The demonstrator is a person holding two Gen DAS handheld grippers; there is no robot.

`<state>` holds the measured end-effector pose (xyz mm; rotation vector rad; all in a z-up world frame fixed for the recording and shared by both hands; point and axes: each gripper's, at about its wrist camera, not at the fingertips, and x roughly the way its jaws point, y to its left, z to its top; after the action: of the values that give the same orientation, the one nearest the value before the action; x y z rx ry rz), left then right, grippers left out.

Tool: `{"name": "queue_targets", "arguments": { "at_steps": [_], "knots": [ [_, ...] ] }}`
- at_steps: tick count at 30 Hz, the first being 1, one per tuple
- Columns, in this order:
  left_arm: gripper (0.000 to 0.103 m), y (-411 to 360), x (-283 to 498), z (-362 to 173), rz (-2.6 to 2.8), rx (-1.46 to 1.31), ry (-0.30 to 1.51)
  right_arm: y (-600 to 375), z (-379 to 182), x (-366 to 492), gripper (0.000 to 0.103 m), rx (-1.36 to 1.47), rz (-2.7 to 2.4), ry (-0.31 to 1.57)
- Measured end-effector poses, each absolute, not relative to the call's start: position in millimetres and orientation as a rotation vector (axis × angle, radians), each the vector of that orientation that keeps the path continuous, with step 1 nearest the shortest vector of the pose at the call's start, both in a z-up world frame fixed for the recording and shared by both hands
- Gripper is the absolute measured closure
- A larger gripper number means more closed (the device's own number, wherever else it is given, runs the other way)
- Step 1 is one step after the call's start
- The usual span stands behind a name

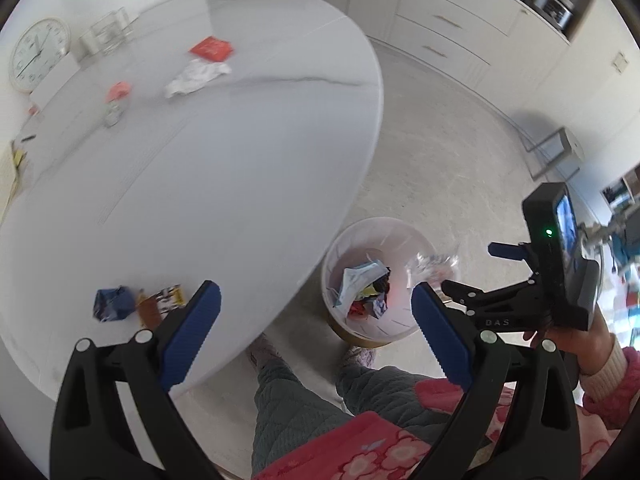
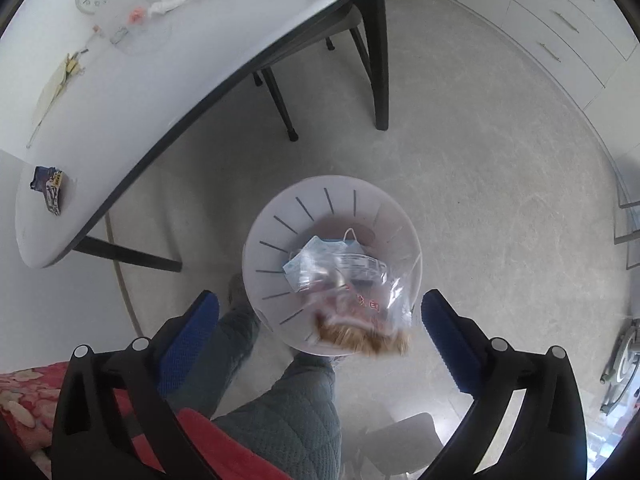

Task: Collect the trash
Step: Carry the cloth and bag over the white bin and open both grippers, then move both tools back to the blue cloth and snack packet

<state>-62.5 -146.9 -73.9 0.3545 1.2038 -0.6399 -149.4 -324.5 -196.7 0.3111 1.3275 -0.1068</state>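
Note:
A white slotted trash bin (image 2: pixel 272 240) stands on the floor beside the white table (image 1: pixel 224 152); it also shows in the left wrist view (image 1: pixel 340 248) with crumpled wrappers inside. My right gripper (image 2: pixel 320 320) is open right above the bin. A clear plastic bag (image 2: pixel 356 300) with a tan end hangs blurred between its open fingers, over the bin and free of both pads. My left gripper (image 1: pixel 316 312) is open and empty near the table's front edge. On the table lie a blue wrapper (image 1: pixel 112 302), a brown snack packet (image 1: pixel 160 300), a white crumpled tissue (image 1: pixel 196 76) and a red packet (image 1: pixel 212 48).
A wall clock (image 1: pixel 36 52) lies on the table's far left, with a glass container (image 1: pixel 108 32) and a small jar with a pink lid (image 1: pixel 116 100). A chair (image 2: pixel 320 40) is tucked under the table. Drawers (image 1: pixel 452 20) line the far wall. My legs (image 2: pixel 288 400) are beside the bin.

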Motion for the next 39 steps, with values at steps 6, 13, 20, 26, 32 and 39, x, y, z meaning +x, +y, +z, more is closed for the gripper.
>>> {"name": "queue_targets", "arguments": {
  "at_steps": [6, 13, 20, 26, 32, 39],
  "knots": [
    [0.011, -119.6, -47.0, -68.2, -0.582, 0.297, 1.197, -310.1, -173.8, -135.8, 0.003, 0.277, -0.096, 1.289],
    [0.011, -95.5, -33.3, -65.7, -0.547, 0.246, 1.193, -298.0, -152.8, -124.3, 0.003, 0.261, -0.091, 1.259],
    [0.011, -75.7, -17.3, -65.7, -0.542, 0.225, 1.199, -285.2, -135.5, -104.3, 0.003, 0.258, -0.103, 1.228],
    [0.011, -51.5, 14.5, -67.0, -0.553, 0.235, 1.196, -259.4, -119.8, -74.8, 0.002, 0.279, -0.133, 1.189],
    [0.008, -16.1, 57.3, -66.4, -0.581, 0.275, 1.16, -221.1, -110.9, -38.4, 0.002, 0.309, -0.158, 1.145],
    [0.008, 19.4, 91.2, -75.4, -0.618, 0.306, 1.172, -162.9, -111.9, -6.5, 0.003, 0.286, -0.116, 1.158]
  ]
}}
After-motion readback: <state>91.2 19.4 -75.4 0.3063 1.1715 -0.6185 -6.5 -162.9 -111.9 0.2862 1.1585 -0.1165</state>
